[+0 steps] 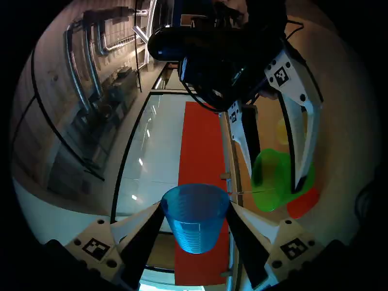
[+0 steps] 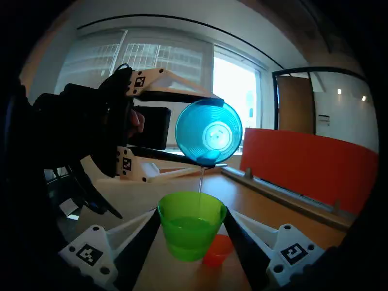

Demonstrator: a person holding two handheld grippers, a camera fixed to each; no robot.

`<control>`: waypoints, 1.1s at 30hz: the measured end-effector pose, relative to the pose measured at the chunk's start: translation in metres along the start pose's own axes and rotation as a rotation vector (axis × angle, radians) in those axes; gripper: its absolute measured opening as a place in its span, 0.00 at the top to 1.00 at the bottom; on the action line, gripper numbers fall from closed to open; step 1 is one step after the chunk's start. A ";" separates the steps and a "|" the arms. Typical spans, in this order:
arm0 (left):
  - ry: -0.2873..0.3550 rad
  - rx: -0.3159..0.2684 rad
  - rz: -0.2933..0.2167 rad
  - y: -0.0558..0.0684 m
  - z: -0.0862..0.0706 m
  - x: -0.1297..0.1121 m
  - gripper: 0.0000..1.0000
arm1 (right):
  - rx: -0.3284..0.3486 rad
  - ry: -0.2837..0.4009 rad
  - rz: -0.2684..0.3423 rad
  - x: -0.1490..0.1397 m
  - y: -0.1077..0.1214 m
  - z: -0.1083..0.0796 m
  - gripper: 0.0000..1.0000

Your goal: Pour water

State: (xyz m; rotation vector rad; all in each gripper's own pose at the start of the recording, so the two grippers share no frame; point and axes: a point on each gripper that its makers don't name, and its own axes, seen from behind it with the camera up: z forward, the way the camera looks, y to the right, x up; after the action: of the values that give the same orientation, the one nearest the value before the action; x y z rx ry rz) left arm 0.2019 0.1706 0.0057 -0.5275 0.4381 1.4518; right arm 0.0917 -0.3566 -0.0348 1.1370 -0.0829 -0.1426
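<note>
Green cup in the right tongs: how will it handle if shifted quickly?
The green cup looks like thin see-through plastic, so it probably flexes if the right tongs squeeze harder. It is partly full of water, so likely weighty and apt to slosh.

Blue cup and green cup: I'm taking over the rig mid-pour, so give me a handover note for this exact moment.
Left gripper: shut on the blue cup, tipped on its side above the green cup.
Right gripper: shut on the green cup, held upright.
Done: a thin stream is falling in; the green cup is partly filled.
Left: finish the pour, right the blue cup, set both on the table.
</note>
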 end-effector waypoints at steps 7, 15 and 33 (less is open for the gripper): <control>0.001 0.002 0.012 0.002 -0.004 0.004 0.14 | 0.000 0.003 -0.001 0.001 0.000 0.000 0.08; 0.000 -0.003 0.036 0.005 -0.003 0.005 0.14 | -0.002 0.005 -0.001 0.002 0.001 -0.001 0.08; 0.000 0.001 0.069 0.001 -0.003 0.008 0.14 | -0.006 0.009 -0.005 0.001 0.002 -0.002 0.08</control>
State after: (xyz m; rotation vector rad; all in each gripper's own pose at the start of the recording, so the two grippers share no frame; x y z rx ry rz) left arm 0.2018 0.1756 -0.0017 -0.5159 0.4600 1.5174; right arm 0.0932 -0.3544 -0.0336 1.1322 -0.0712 -0.1419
